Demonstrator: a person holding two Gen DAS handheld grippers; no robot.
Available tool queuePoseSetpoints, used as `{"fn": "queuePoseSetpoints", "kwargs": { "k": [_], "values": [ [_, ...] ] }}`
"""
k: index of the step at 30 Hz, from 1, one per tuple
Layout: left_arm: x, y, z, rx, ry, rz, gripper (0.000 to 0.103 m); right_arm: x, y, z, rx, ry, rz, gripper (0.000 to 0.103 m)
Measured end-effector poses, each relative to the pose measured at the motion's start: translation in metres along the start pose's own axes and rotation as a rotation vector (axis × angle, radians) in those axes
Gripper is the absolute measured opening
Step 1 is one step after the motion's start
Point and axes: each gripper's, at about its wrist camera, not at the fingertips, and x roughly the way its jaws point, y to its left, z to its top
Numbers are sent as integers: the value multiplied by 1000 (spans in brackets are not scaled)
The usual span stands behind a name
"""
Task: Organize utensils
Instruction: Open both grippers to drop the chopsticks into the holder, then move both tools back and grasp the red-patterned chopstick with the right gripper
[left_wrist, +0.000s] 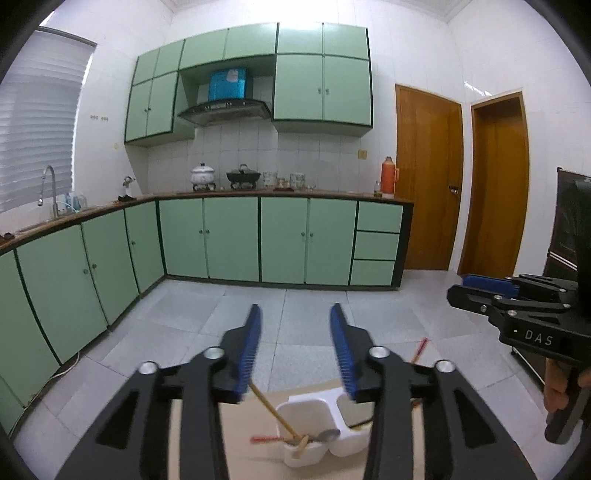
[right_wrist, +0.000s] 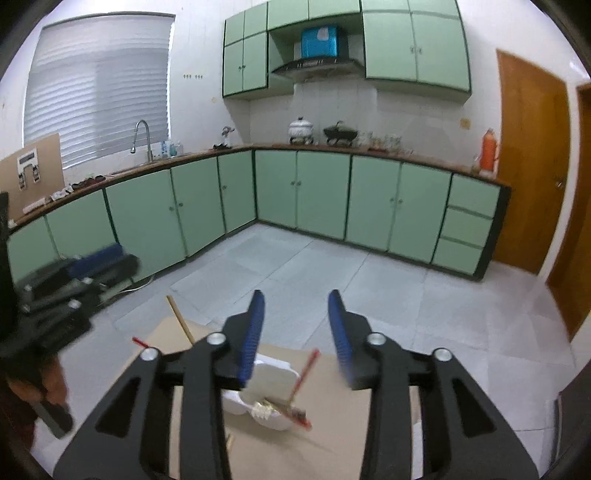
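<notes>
Left gripper (left_wrist: 295, 350): blue pads spread wide, nothing between them, raised above cardboard sheet (left_wrist: 258, 461). White utensil holder (left_wrist: 317, 421) stands on sheet near its far edge, two compartments. Wooden chopstick (left_wrist: 271, 408) leans in left compartment; metal spoon (left_wrist: 327, 435) lies across holder rim. Red chopstick (left_wrist: 419, 349) sticks out past sheet's right side. Right gripper (right_wrist: 295, 332): pads also spread apart, empty, above same holder (right_wrist: 273, 380).

Left gripper (left_wrist: 295, 350) open, empty, above white holder (left_wrist: 317, 435); spoon (left_wrist: 328, 434), seemingly chopsticks (left_wrist: 275, 411) inside.
</notes>
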Motion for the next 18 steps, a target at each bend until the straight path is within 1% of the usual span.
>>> {"fn": "queuePoseSetpoints", "kwargs": {
  "k": [1,2,3,4,8,10,13,14,16,18],
  "values": [
    [-13,0,-3,-1,-10,3,49,-6,-1,-5,-1,-9,-12,49],
    [-20,-1,-6,-1,-14,7,52,-18,0,-13,-1,-28,-31,57],
    [-30,-2,-10,-1,-17,15,53,-25,0,-19,-1,-40,-38,59],
    [-36,-2,-13,-3,-16,19,55,-35,1,-29,-4,-51,-48,64],
    [-69,-7,-44,-28,-13,22,63,-65,7,-71,21,-86,-94,82],
    [-80,-10,-62,-26,-3,31,65,-76,12,-93,31,-94,-111,85],
    [-91,-15,-96,-35,38,44,66,-85,22,-129,24,-87,-140,86],
    [-94,-16,-112,-45,64,38,66,-87,25,-139,27,-78,-143,86],
    [-97,-17,-132,-52,94,34,66,-88,31,-162,48,-62,-133,88],
    [-100,-19,-159,-57,143,36,66,-90,38,-186,69,-50,-129,89]
  ]
}}
